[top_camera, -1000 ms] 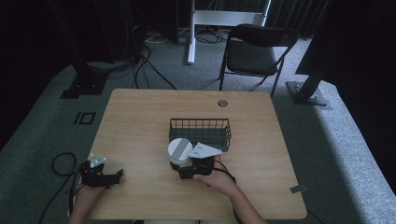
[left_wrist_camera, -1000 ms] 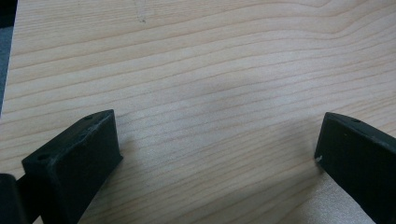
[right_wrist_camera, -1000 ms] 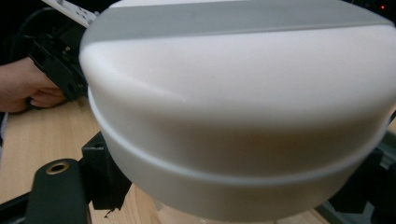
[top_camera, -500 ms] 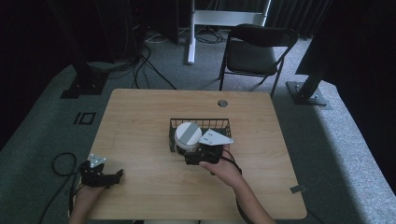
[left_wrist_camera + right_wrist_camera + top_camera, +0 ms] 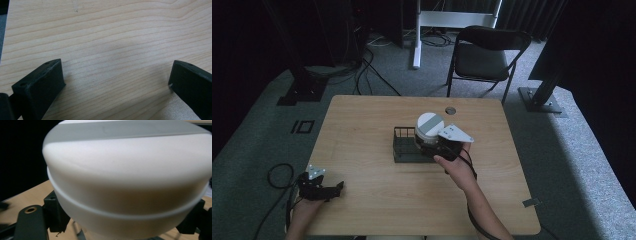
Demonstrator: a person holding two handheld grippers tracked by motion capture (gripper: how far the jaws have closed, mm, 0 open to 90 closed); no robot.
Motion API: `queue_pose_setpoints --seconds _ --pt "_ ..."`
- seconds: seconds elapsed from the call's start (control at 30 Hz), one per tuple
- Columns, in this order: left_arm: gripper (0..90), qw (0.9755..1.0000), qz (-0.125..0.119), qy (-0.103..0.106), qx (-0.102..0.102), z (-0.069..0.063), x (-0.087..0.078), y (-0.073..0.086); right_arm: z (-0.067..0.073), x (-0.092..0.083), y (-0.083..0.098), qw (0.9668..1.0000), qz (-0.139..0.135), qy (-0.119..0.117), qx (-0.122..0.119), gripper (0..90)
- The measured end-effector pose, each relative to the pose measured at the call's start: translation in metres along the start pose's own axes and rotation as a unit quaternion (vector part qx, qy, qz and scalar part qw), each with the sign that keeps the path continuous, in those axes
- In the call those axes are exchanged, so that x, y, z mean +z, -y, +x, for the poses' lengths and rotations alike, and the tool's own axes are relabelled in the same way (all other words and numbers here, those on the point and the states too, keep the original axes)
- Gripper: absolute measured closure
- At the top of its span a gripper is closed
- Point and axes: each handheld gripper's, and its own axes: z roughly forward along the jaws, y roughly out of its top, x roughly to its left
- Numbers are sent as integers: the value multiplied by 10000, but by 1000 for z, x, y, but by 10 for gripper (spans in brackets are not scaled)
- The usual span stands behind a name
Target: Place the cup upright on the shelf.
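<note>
Left gripper (image 5: 323,189) rests near the table's (image 5: 362,125) near-left corner, jaws spread, nothing between. Farther in, right gripper (image 5: 428,147) pinches a white round container (image 5: 430,125) over the black wire basket (image 5: 404,150) mid-table.

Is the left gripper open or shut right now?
Open: the left gripper has its jaws standing wide apart over bare table, with nothing between them.

Light wooden tabletop (image 5: 362,130) bearing a black wire basket (image 5: 404,147) near its centre; a round grommet (image 5: 450,110) at its far edge.
</note>
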Motion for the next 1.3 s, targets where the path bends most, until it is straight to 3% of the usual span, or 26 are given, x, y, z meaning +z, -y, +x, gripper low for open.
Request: queue_pose_setpoints --seconds 0.03,0.07,0.1,0.2,0.23,0.27,0.33,0.43,0.57,1.03,1.3 --pt "1 10000 4 -1 2 0 0 0 -5 2 -1 9997 64 225 -14 184" --pt "1 10000 3 0 0 0 0 0 -5 2 -1 9997 64 225 -14 184" --pt "1 10000 6 -1 3 0 0 0 -8 4 -1 9988 124 467 -62 184" --pt "1 10000 6 2 1 0 0 0 -12 6 0 9976 168 678 -18 184" --pt "1 10000 6 1 1 0 0 0 -16 9 2 9957 230 901 -17 184" --pt "1 10000 6 1 0 0 0 0 -16 9 2 9957 230 901 -17 184" --pt "1 10000 4 3 -12 0 0 0 -22 13 5 9929 344 1134 120 184" --pt "1 10000 5 1 -1 0 0 0 -25 16 8 9907 440 1282 123 184" --pt "1 10000 5 1 -2 0 0 0 -29 23 16 9852 652 1582 106 184" --pt "1 10000 7 3 -5 0 0 0 -36 36 36 9784 992 1802 204 184" --pt "1 10000 7 3 -4 0 0 0 -34 43 45 9777 1158 1731 257 183"
